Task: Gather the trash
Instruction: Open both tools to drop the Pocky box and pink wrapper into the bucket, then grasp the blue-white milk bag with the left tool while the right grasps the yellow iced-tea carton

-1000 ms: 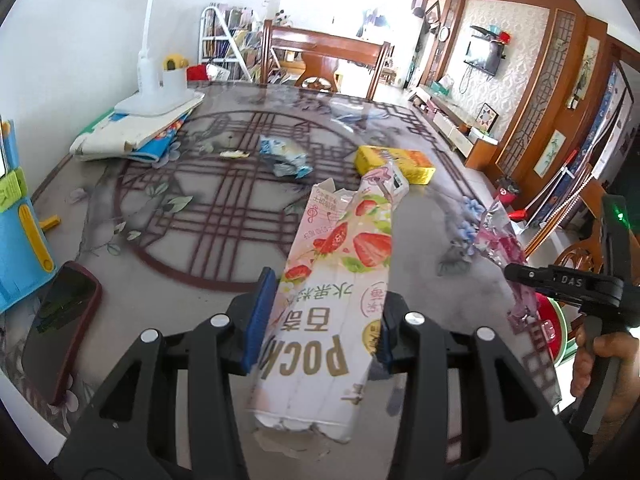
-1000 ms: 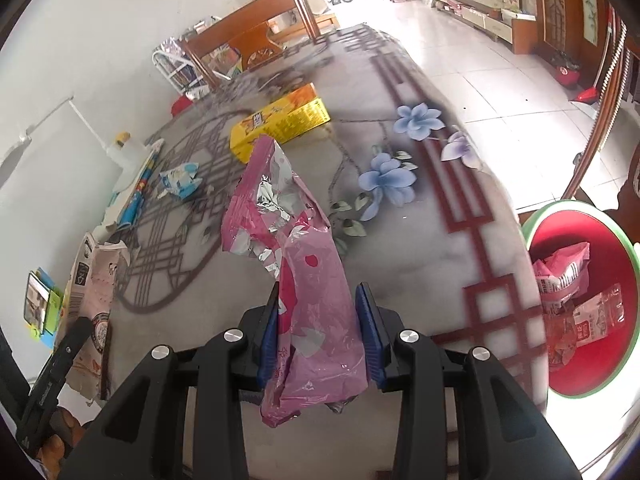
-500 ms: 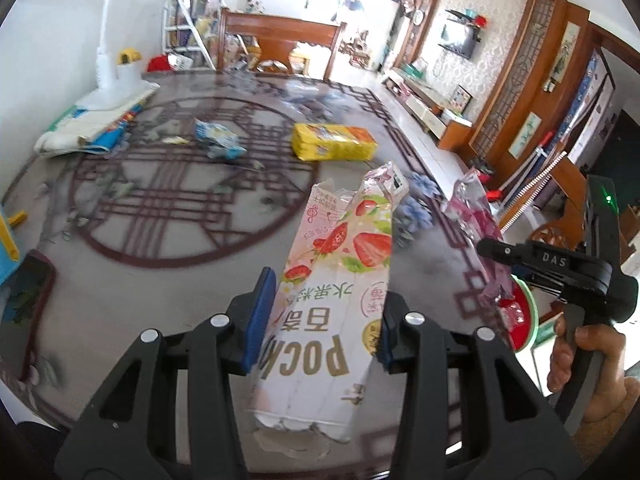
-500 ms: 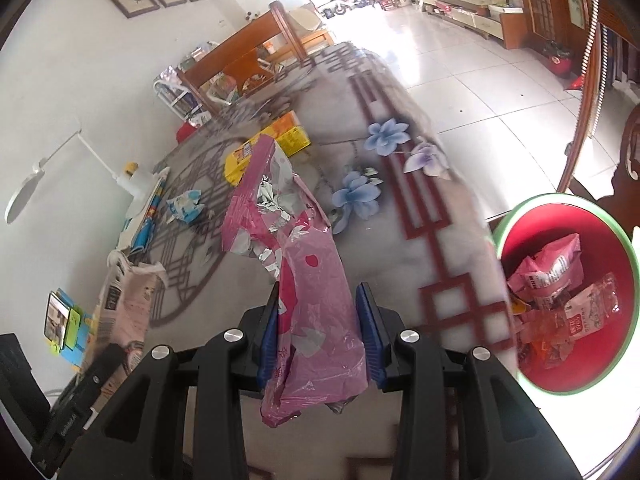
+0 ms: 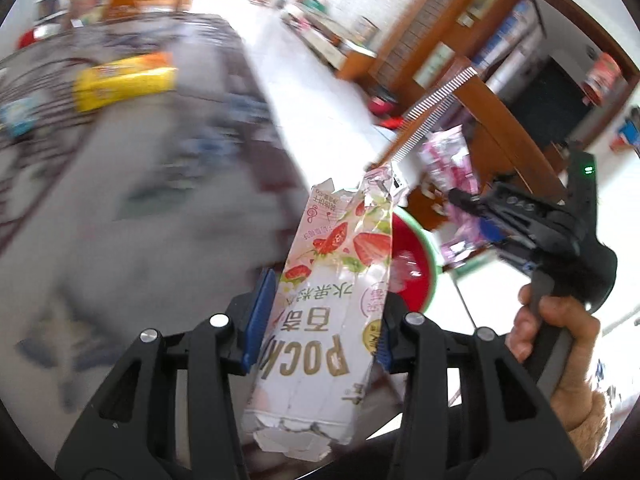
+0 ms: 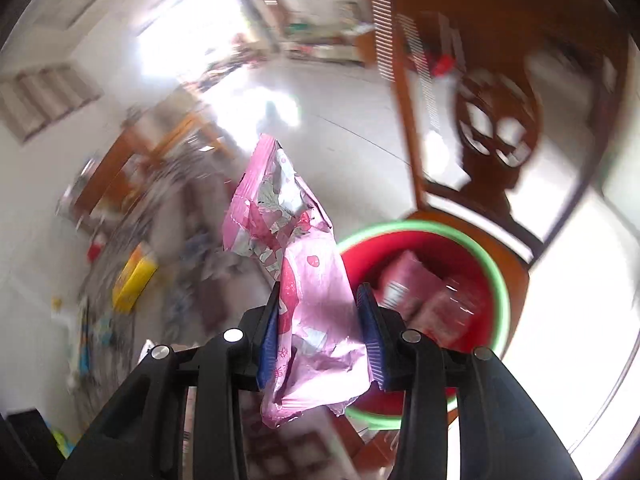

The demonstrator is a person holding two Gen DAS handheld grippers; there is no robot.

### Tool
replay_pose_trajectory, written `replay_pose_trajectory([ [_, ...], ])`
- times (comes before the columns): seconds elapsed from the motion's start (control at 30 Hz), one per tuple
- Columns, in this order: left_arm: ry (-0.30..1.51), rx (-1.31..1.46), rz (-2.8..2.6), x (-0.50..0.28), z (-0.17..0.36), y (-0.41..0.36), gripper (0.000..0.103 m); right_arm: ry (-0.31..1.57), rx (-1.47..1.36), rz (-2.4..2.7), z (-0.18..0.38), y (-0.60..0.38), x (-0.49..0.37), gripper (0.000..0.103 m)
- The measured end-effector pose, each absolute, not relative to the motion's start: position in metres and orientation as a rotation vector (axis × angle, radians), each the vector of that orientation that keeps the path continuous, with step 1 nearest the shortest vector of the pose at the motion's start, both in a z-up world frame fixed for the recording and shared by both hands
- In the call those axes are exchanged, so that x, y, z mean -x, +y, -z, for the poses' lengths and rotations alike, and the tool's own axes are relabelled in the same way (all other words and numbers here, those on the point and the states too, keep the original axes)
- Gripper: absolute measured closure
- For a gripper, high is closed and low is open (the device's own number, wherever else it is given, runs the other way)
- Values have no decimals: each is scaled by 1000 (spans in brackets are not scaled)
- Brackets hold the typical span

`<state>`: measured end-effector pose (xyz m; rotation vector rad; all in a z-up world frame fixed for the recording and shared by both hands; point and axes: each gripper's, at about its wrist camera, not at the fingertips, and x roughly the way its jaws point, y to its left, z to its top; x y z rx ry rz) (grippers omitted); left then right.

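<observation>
The right gripper (image 6: 318, 330) is clamped on a crumpled pink snack wrapper (image 6: 298, 264), blue pads pressed into its lower half, the torn mouth of the bag rising away from the jaws; just beyond and to the right of those pads, lower down, sits the red bin with a green rim (image 6: 498, 276), a couple of pink packets already lying in it; so the wrapper's long axis runs forward past the bin's near left edge and not over its middle. The left gripper (image 5: 320, 320) is closed on a torn strawberry Pocky box (image 5: 324, 312), held by its long sides, the ragged end toward the camera and the opened end pointing outward; from this view only a slice of the red bin (image 5: 408, 256) shows, behind the box and a little to its right. The person's right hand (image 5: 556, 344) carries its gripper over there, nearer the bin than the left. I judge the pink wrapper goes first, a short shift rightward before release; the yellow box (image 5: 124, 80) lies well apart on the patterned table (image 5: 168, 216).
</observation>
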<state>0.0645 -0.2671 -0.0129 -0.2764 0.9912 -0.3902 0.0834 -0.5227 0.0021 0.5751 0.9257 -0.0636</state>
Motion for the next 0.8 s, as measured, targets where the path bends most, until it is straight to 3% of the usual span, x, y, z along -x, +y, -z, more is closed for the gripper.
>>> replay_pose_trajectory([
  [0.13, 1006, 252, 448, -81, 18, -306, 60, 961, -647, 100, 12, -546, -83, 66],
  [0.17, 1008, 250, 454, -85, 20, -312, 57, 958, -648, 113, 12, -548, -81, 58],
  [0.2, 1011, 245, 457, -89, 21, -316, 39, 956, -648, 128, 12, -550, -80, 52],
  [0.23, 1007, 243, 455, -92, 21, -314, 18, 949, -650, 150, 11, -551, -79, 37],
  [0.27, 990, 244, 444, -93, 21, -311, 14, 941, -653, 163, 10, -552, -81, 26],
  [0.5, 914, 277, 216, -111, 20, -212, 12, 944, -611, 122, 6, -534, -88, 22],
  [0.8, 853, 556, -401, -165, 42, 36, 12, 932, -547, -15, -8, -471, -107, 18],
])
